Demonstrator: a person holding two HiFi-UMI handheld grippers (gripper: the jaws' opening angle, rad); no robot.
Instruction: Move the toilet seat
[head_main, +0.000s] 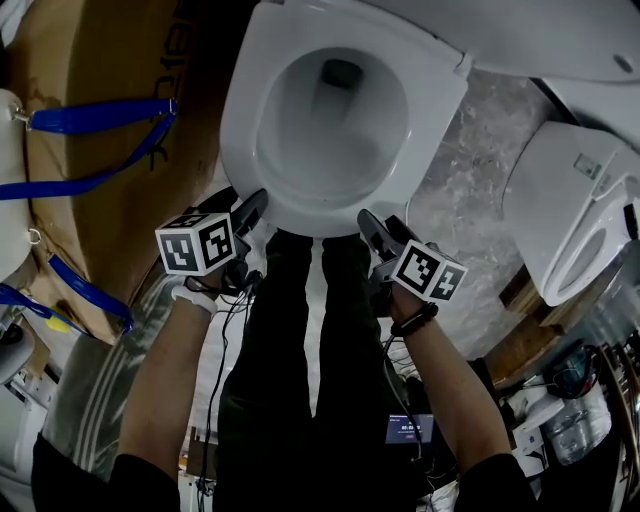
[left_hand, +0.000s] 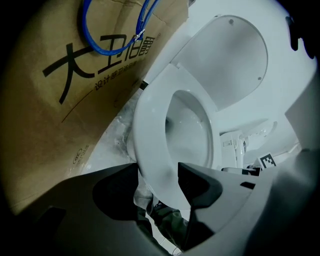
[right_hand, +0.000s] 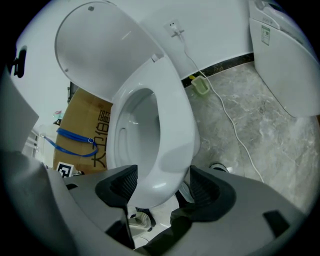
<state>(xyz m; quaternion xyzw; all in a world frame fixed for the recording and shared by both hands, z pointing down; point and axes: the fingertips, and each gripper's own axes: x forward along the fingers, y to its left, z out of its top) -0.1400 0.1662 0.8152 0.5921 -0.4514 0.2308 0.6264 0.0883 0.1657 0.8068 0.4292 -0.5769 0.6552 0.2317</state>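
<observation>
The white toilet seat (head_main: 240, 130) lies down on the bowl, and its lid (head_main: 500, 30) stands raised behind it. My left gripper (head_main: 255, 205) is at the seat's front rim on the left, and my right gripper (head_main: 370, 225) is at the front rim on the right. In the left gripper view the seat (left_hand: 150, 140) runs between the open jaws of the left gripper (left_hand: 157, 175), with the lid (left_hand: 230, 65) beyond. In the right gripper view the seat's rim (right_hand: 170, 125) sits between the spread jaws of the right gripper (right_hand: 162, 182), and a gap shows beside the right pad.
A cardboard box (head_main: 90, 150) with blue straps stands close on the left. A second white toilet (head_main: 570, 210) is at the right on the marble floor. A thin cable (right_hand: 235, 125) trails over the floor. The person's dark-trousered legs (head_main: 300, 350) stand just before the bowl.
</observation>
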